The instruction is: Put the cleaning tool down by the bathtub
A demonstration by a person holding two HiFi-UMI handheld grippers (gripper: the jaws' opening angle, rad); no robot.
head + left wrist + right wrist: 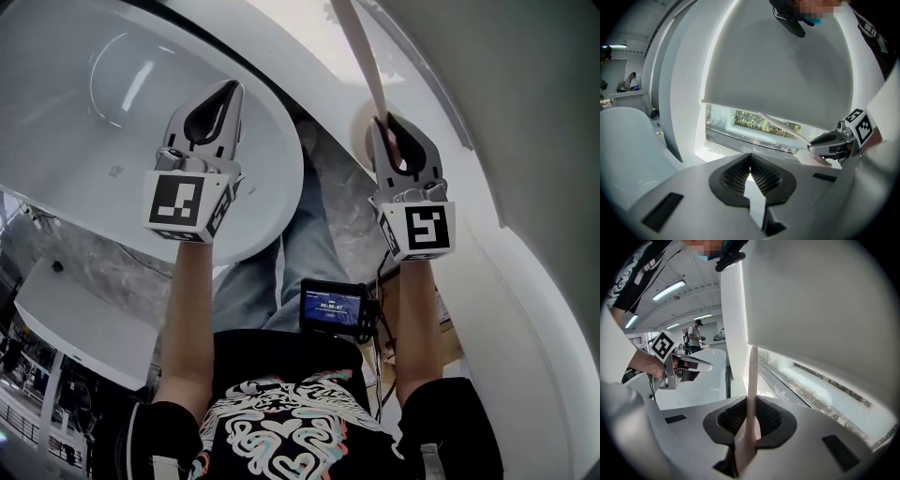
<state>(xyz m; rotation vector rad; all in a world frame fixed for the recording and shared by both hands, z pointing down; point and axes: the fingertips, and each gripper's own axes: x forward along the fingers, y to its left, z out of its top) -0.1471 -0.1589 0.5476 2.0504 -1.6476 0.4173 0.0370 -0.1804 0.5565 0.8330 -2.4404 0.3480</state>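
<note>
Pale pink plastic: one cleaning tool (362,54), its long handle clamped between the fingers of my right gripper (382,127) and standing up from them, to the right of the white bathtub (84,141) and apart from its rim. My left gripper (228,92) hangs over the tub's edge, fingers pressed together on nothing. Two marker cubes (186,204) carry black-and-white squares. One small screen (332,306) at my waist shows digits too small to read. Grey veined floor (337,187) lies open between the tub and a curved white wall (525,187).

Left gripper (229,90) hangs above the bathtub (66,103); cleaning tool (362,52) sits in the right gripper (382,129).
</note>
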